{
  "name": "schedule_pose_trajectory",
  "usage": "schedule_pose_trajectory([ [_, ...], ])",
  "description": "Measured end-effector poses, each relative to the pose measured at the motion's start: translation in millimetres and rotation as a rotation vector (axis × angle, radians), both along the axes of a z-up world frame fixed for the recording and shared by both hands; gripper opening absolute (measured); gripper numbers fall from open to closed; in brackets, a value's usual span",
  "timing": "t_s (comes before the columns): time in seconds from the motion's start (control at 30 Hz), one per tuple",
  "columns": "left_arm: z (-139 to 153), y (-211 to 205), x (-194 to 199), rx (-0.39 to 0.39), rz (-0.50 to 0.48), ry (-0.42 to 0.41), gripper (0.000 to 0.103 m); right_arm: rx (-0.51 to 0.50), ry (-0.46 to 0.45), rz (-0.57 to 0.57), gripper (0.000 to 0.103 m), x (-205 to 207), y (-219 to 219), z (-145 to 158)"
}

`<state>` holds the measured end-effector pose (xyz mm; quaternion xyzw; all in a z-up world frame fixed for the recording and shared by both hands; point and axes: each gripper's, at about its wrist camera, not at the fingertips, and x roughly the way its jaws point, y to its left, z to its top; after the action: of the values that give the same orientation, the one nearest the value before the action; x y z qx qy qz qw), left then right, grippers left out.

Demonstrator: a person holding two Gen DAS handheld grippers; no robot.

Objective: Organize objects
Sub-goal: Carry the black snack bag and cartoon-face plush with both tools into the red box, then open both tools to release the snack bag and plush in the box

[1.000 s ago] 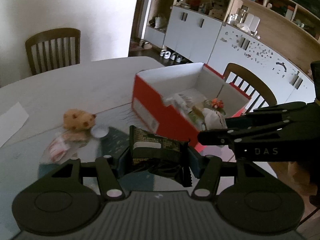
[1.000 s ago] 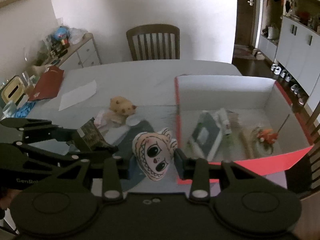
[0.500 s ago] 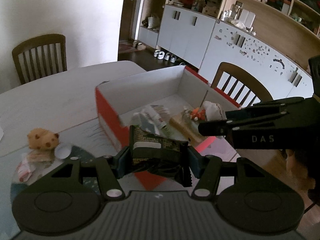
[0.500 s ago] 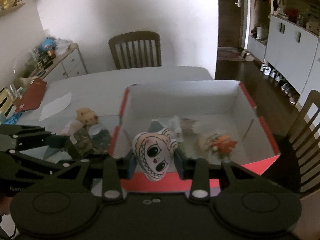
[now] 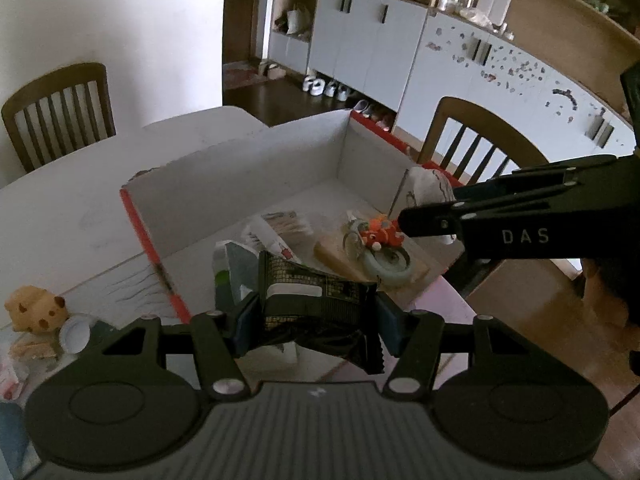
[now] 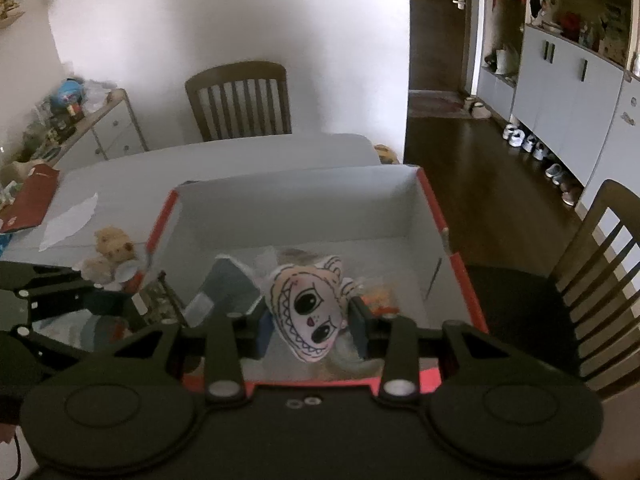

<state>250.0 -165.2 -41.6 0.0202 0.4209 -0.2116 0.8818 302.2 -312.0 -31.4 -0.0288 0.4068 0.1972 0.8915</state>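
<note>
My left gripper is shut on a dark foil snack packet, held over the near left corner of the red cardboard box. My right gripper is shut on a small white plush doll with a drawn face, held over the box interior. In the left wrist view the right gripper's arm reaches in from the right. Inside the box lie a grey-green packet, a striped tube, an orange toy and a ring.
Left of the box on the white table sit a tan plush toy, a white cap and wrappers. Wooden chairs stand at the far side and right. A sheet of paper lies at the left.
Both grippers have travelled right across the table from beside the box to over it, each still holding its item. The box now fills the middle of both views.
</note>
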Motion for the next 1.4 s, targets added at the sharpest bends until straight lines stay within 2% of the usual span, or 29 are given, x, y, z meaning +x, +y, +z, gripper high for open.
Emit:
schedule_pose_trajectory([
  [0.63, -35, -31, 74, 0.105, 0.036, 0.094, 0.06, -0.081, 0.085, -0.011, 0.038, 78, 11, -45],
  [1.03, -55, -38, 84, 0.148, 0.018, 0.161, 0.061, -0.12, 0.137, -0.019, 0.039, 99, 15, -66],
  [1.23, -57, -41, 88, 0.173, 0.003, 0.192, 0.068, -0.109, 0.162, -0.019, 0.041, 101, 12, -70],
  [1.3, -58, -41, 90, 0.165, -0.004, 0.206, 0.075, -0.102, 0.164, -0.017, 0.042, 100, 10, -70],
  [1.4, -57, -40, 91, 0.162, -0.012, 0.205, 0.076, -0.097, 0.162, -0.011, 0.048, 98, 8, -68],
])
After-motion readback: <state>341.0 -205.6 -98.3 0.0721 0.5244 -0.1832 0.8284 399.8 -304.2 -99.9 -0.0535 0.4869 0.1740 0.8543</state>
